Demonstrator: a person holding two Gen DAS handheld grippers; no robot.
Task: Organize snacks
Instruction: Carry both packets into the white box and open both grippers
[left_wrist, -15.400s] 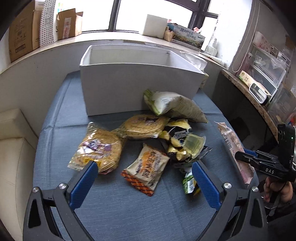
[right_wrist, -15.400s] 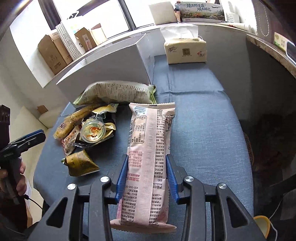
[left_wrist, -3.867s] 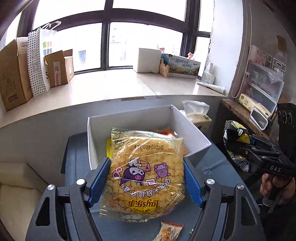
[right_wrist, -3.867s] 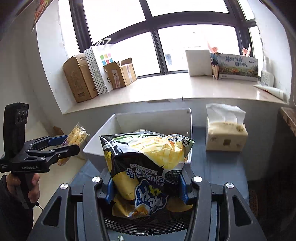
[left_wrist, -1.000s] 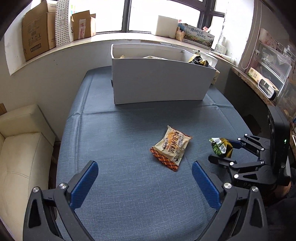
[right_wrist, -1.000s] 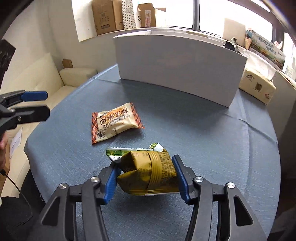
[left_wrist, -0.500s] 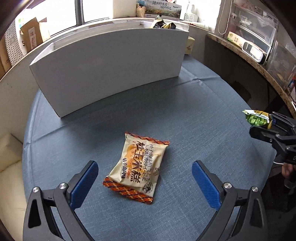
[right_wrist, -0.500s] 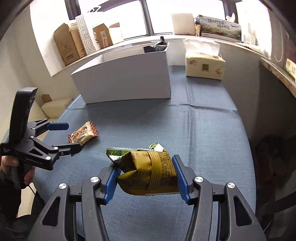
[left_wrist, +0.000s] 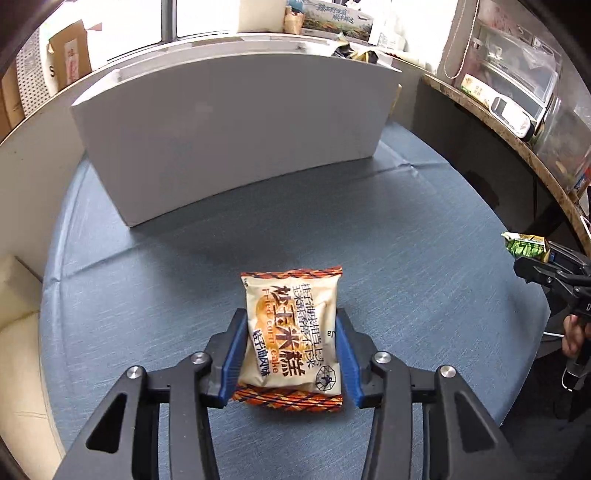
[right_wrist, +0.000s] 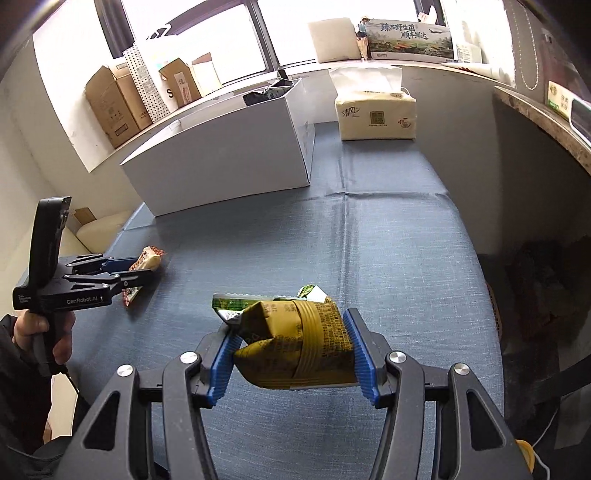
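My left gripper is shut on a cream and orange corn cake packet that lies on the blue table cloth. It also shows in the right wrist view, at the left. My right gripper is shut on an olive-green snack pack, held above the table's near right part. Its green end shows in the left wrist view. The white box stands at the back of the table with snack bags poking out at its right end.
A tissue pack stands to the right of the white box. Cardboard boxes and a spotted paper bag sit on the window sill. A shelf with clear bins runs along the right. A cream sofa cushion lies left of the table.
My left gripper has moved forward over the corn cake packet and closed on its sides. The right gripper still holds the olive-green pack, and has lifted slightly.
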